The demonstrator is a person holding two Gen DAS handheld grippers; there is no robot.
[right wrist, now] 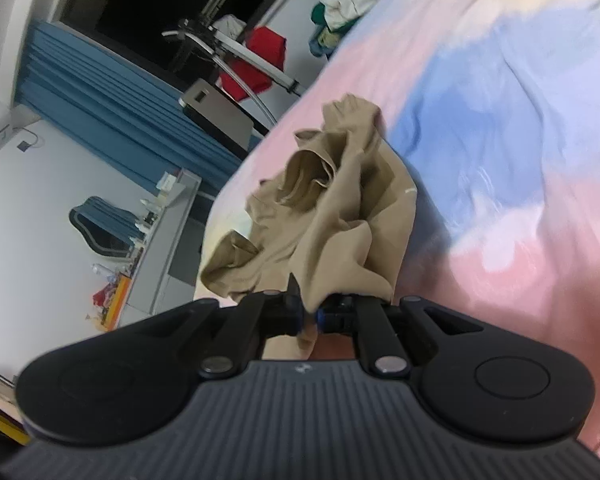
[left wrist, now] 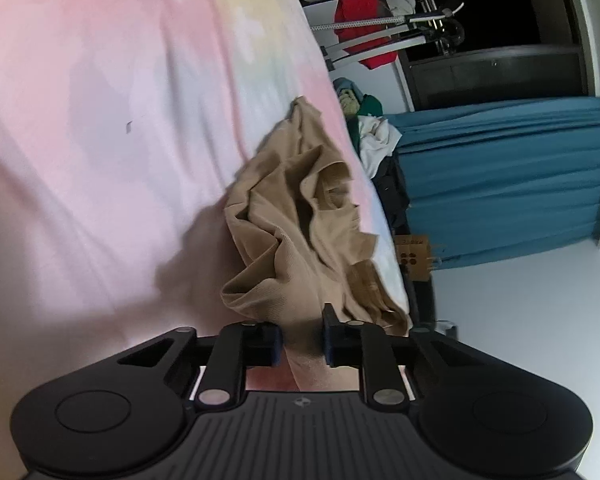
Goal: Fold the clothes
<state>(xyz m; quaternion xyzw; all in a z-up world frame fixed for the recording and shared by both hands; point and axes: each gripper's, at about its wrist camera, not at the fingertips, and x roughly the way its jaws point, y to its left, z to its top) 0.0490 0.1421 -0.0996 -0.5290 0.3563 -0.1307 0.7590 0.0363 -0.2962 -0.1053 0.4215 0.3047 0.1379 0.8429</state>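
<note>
Between both pairs of jaws hangs the same tan garment (left wrist: 300, 216), a thin knit piece bunched into deep folds and trailing ahead of the jaws onto the pastel bed sheet (left wrist: 100, 120). Jaws of the left gripper (left wrist: 302, 342) stand narrowly apart with a strip of cloth running through the gap; whether the pads truly press it cannot be told from this view. Jaws of the right gripper (right wrist: 309, 314) are clenched on a gathered corner of the fabric, which spills out just above them.

By the look of it the cloth is light, limp and stretchy: it will sag, twist and cling to itself, not hold a shape, and a thin pinch could slip. Best holds are probably the hemmed edges or waistband near each pair of jaws, spread well apart so the piece hangs flat before laying it down
</note>
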